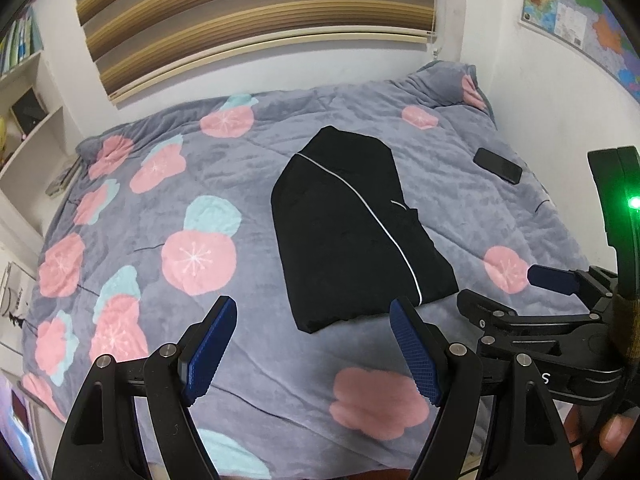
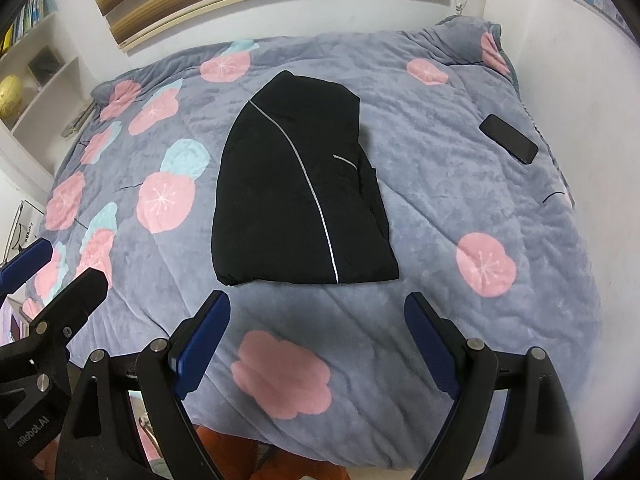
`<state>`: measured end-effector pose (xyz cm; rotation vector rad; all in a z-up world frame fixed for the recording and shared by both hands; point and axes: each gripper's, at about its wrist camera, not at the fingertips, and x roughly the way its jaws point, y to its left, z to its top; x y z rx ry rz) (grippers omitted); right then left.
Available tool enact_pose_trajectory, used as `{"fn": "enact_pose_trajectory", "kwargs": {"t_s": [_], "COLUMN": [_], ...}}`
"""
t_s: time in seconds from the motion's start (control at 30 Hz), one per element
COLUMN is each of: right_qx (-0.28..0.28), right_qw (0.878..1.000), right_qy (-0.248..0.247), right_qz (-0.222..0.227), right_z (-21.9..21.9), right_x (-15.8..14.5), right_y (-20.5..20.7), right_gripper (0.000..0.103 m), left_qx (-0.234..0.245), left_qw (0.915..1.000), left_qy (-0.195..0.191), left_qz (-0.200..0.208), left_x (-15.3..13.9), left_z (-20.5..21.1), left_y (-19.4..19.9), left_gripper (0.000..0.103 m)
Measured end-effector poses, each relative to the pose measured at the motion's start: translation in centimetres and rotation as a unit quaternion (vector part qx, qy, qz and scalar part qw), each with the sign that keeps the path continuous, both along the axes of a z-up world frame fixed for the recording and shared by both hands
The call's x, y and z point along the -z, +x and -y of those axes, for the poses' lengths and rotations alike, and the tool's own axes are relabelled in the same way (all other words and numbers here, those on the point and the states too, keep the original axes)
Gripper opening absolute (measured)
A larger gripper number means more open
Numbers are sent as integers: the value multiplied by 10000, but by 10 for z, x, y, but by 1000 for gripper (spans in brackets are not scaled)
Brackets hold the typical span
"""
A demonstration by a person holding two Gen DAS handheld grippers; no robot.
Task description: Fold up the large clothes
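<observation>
Black jacket (image 2: 298, 192) lies folded in a neat bundle mid-bed, white piping curving down its top face. Left gripper (image 1: 312, 344) is spread wide, holding nothing, the jacket's near edge at its 12 o'clock. Right gripper (image 2: 318, 344) is spread too, empty, over the grey floral quilt (image 2: 460, 208) with the jacket again at 12. A dark phone (image 2: 509, 139) rests on the quilt at the jacket's 2 o'clock, well apart.

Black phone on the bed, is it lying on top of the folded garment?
No, the black phone lies on the quilt, apart from the folded black garment.
</observation>
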<state>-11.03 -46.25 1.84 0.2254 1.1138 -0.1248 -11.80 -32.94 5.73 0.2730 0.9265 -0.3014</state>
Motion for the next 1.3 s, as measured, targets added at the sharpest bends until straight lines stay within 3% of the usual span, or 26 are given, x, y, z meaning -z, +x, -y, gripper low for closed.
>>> {"fn": "enact_pose_trajectory", "kwargs": {"t_s": [0.37, 1.07, 1.2, 1.3], "right_qx": [-64, -26, -80, -84], "right_qw": [9999, 10000, 9999, 9999], "right_qy": [77, -48, -75, -87], "right_qz": [13, -73, -87, -100], "right_z": [-1, 2, 0, -2], "right_x": [-1, 2, 3, 4], "right_y": [-10, -14, -14, -14], "right_gripper": [90, 90, 90, 90], "left_qx": [44, -158, -202, -208], "left_qw": [9997, 9997, 9985, 9991], "left_qy": [189, 135, 341, 239], "left_qz": [171, 128, 384, 284], "left_x": [-1, 1, 1, 1], "left_z": [6, -9, -10, -15], "left_y": [-11, -20, -22, -20], "left_gripper": [80, 80, 80, 80]}}
